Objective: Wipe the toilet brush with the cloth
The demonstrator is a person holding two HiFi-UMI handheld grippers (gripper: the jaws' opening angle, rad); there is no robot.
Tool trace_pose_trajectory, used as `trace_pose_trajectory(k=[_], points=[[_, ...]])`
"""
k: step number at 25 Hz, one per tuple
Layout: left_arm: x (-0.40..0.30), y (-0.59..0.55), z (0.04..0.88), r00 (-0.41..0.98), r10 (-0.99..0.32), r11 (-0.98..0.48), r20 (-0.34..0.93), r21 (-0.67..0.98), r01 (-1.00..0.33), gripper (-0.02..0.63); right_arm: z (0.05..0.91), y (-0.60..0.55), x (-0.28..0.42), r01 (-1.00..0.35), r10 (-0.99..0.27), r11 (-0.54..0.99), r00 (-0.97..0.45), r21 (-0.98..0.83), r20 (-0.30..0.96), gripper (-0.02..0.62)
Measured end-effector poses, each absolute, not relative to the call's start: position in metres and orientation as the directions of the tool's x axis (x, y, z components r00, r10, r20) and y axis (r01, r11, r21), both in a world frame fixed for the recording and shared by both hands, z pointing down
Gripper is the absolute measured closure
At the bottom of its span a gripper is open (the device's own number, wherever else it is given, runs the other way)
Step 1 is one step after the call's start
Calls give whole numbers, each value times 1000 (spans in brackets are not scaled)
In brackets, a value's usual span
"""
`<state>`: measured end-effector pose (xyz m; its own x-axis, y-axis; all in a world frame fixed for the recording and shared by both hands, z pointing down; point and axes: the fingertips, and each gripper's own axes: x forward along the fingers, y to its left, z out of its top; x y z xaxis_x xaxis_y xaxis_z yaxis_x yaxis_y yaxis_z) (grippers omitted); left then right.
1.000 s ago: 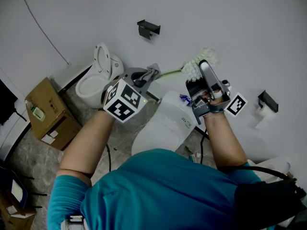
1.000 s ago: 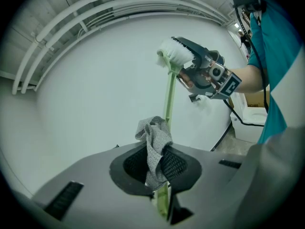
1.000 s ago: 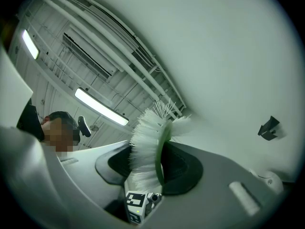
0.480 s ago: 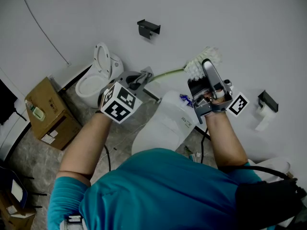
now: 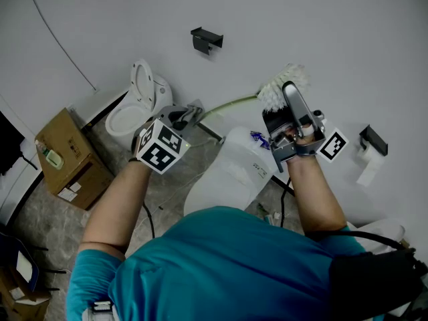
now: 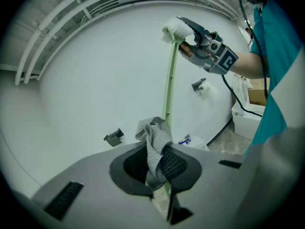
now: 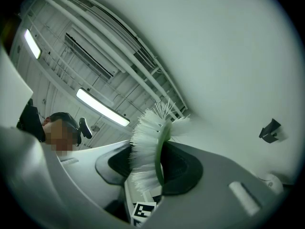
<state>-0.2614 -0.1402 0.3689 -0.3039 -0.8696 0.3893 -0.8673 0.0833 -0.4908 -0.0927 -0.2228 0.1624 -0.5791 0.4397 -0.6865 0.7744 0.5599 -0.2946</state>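
Note:
The toilet brush has a pale green handle (image 5: 231, 103) and a white bristle head (image 5: 281, 85). My right gripper (image 5: 289, 97) is raised and shut on the bristle head (image 7: 145, 151), holding the brush up against the white wall. A grey mesh cloth (image 6: 156, 144) is pinched in my left gripper (image 6: 159, 163), wrapped round the handle (image 6: 169, 80) near its far end. In the head view the left gripper (image 5: 189, 115) sits at the handle's left end, with the cloth (image 5: 194, 110) bunched at its tips.
A white toilet (image 5: 137, 105) with its seat up stands at the left and a cardboard box (image 5: 67, 156) beside it. Below the brush is a white cistern lid (image 5: 234, 169). On the wall are a black bracket (image 5: 206, 39) and a paper holder (image 5: 371, 142).
My left gripper has slid down and to the left along the green handle with the cloth, away from the bristle head. The right gripper and brush head have stayed put.

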Motion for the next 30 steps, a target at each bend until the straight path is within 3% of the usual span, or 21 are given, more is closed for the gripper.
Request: trace_pose_trajectory(k=[22,26,30], points=[[-282,-113,432,-307,-815,111,491,-388,-915,566,158,-255,-83,739,382,610,-589,-285,-712,453],[-264,-139,445,-262,-825,128,501,-287,-950,566,158,-299,-49,707,327,645,-597,-288,-733,453],[-237,-167,465,-101,-871,86,481,-53,-995,566,157,-324,-30,657,256,691,-613,-302,-747,453]])
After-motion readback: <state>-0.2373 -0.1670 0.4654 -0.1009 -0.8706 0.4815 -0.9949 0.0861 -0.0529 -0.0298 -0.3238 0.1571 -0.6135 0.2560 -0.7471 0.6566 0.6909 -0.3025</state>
